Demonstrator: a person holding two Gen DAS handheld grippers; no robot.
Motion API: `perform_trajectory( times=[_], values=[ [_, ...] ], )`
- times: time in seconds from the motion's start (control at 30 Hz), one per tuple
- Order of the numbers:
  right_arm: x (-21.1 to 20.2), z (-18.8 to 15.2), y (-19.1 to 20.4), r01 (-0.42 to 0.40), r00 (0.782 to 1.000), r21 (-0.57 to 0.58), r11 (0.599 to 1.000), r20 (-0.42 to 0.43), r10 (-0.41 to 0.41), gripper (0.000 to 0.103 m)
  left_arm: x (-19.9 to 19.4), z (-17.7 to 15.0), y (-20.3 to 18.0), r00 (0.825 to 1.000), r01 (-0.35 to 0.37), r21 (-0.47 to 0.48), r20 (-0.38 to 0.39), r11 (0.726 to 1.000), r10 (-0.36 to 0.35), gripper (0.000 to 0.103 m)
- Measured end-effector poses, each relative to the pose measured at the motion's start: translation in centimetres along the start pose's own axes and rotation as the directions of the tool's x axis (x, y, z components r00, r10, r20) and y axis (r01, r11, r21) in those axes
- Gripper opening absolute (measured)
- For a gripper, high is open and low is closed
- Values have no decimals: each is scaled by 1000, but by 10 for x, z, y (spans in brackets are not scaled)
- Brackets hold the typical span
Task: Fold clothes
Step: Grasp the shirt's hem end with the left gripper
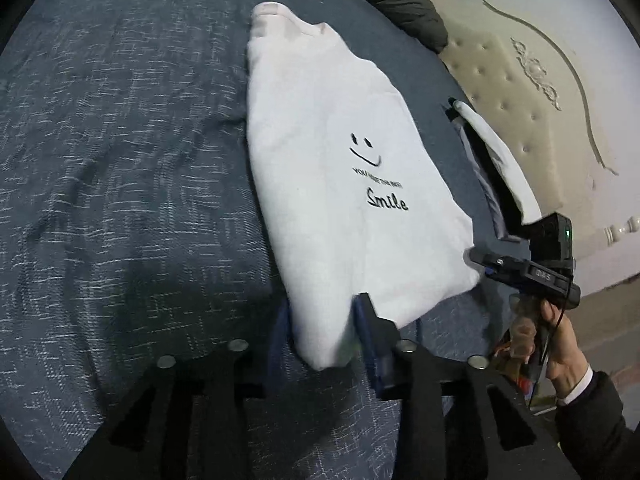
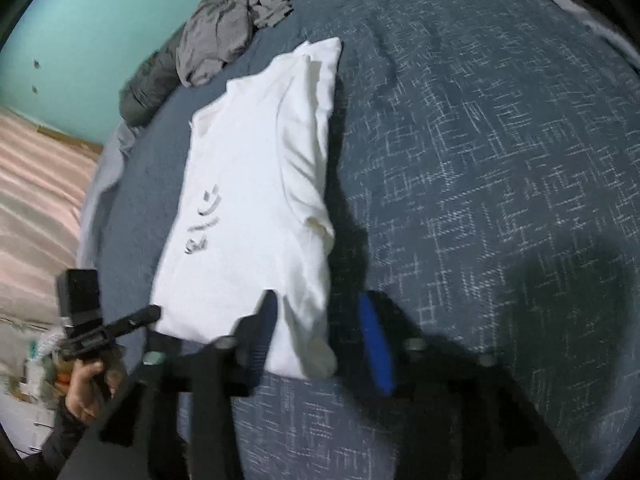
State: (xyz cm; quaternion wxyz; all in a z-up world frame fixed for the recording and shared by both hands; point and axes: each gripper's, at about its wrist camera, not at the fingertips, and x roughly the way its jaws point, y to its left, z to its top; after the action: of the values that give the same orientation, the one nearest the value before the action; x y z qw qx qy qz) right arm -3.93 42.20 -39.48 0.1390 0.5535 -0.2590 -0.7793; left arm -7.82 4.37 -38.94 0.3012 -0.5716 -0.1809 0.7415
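Shirt [image 1: 332, 168] lies lengthwise, sides folded in; both open grippers, left [image 1: 324, 332] and right [image 2: 320, 336], straddle its near hem. Pinch both corners evenly.

The white shirt [image 1: 340, 184] (smiley and "Smile" print facing up) lies flat, sleeves folded in, lengthwise.

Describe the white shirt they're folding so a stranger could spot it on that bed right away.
Find the dark blue bedspread covering the bed. In its middle lies the white shirt, folded into a long narrow shape. Unlike the crumpled grey clothes heaped at the far edge, it bears a black smiley face and the word "Smile".
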Motion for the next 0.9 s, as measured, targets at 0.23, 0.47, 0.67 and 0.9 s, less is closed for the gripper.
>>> perform_trajectory(
  times=[0.23, 0.47, 0.67, 0.9],
  values=[
    [10, 3, 4, -25, 999, -13, 1000, -28, 25, 52, 3, 2, 6, 1000, 9, -37, -9, 999, -9, 53],
    [21, 4, 14, -6, 999, -55, 998, -49, 3, 52, 14, 4, 0, 1000, 21, -35, -15, 999, -22, 53],
    [23, -2, 11, -29, 998, -65, 997, -63, 25, 17, 20, 6, -6, 1000, 24, -27, -19, 999, -24, 42],
    [9, 1, 28, -54, 998, -74, 996, -26, 52, 9, 1, 16, -24, 1000, 18, 21, 8, 1000, -18, 27]
  ],
)
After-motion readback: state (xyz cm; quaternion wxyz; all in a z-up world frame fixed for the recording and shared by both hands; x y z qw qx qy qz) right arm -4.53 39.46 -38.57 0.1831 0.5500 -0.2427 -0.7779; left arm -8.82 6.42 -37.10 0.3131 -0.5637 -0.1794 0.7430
